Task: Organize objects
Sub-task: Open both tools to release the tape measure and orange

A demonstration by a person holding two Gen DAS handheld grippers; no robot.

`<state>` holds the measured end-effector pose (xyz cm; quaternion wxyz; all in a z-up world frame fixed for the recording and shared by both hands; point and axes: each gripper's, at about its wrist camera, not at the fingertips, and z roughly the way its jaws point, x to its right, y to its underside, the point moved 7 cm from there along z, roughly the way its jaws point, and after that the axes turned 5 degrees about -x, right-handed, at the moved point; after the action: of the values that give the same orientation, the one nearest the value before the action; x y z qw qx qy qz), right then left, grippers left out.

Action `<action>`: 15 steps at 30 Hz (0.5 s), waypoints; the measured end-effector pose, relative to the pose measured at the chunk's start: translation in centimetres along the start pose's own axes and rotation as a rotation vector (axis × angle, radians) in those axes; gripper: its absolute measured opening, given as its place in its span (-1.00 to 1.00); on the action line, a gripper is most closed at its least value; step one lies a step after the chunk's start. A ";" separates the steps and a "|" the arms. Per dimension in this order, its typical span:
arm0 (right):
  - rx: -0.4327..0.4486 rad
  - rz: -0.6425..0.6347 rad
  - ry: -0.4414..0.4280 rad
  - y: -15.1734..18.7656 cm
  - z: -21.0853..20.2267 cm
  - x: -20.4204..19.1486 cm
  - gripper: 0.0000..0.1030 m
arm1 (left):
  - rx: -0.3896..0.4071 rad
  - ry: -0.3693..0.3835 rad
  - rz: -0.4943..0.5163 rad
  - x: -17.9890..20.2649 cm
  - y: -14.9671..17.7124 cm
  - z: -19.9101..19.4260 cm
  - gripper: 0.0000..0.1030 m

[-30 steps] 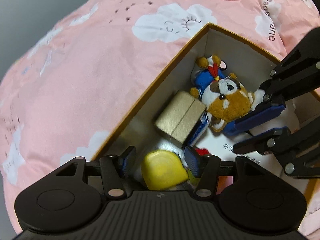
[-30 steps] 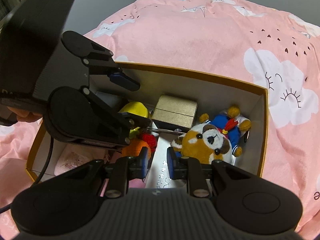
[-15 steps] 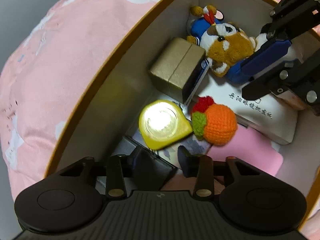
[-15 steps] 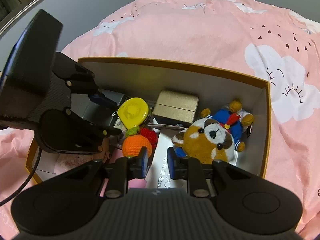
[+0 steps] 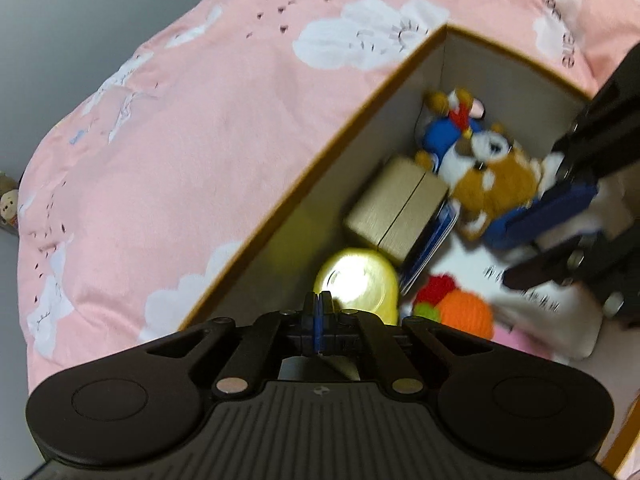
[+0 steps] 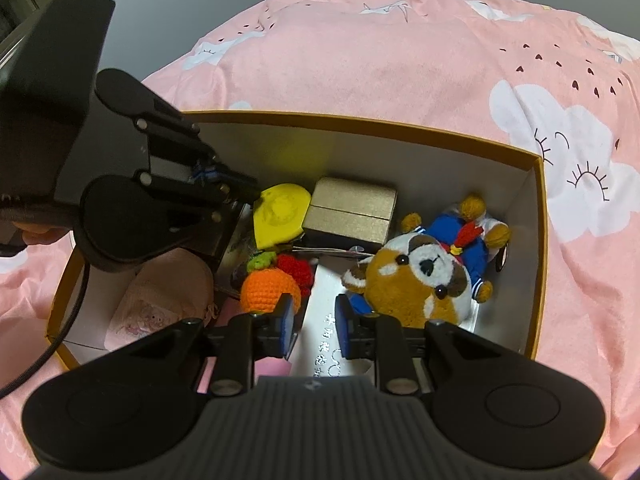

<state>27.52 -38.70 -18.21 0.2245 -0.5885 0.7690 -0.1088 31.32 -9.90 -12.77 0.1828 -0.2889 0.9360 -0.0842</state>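
Left gripper [image 5: 322, 312] is clenched on nothing, just above the yellow case [image 6: 280, 216] inside the box [image 6: 538, 240]. Right gripper [image 6: 314, 330] is part open, empty, beside the plush dog [image 6: 416, 276]. Sorting seems nearly done; next it probably needs to open again w/ a fresh target.
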 end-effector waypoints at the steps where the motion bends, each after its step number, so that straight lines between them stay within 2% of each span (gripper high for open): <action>1: 0.001 -0.001 0.000 0.0 -0.1 0.0 -0.53 | 0.001 0.001 0.002 0.0 -0.2 -0.2 -1.00; 5: 0.002 -0.003 -0.003 0.0 -0.2 -0.1 -0.53 | -0.008 0.020 -0.017 -0.6 0.9 -1.1 -0.94; 9: 0.008 -0.004 -0.004 0.0 -0.3 -0.2 -0.50 | 0.028 0.035 -0.066 -0.3 1.6 -2.5 -0.83; 12: 0.021 -0.004 0.002 0.0 -0.9 -0.4 -0.31 | 0.065 0.040 -0.116 -0.3 1.7 -3.9 -0.79; 15: 0.043 -0.006 0.007 -0.1 -2.1 -1.0 -0.26 | 0.102 0.021 -0.161 0.0 2.0 -5.9 -0.57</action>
<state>26.77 -37.96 -16.09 0.2341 -0.5854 0.7656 -0.1279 28.01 -7.91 -7.89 0.1802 -0.3525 0.9061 -0.1493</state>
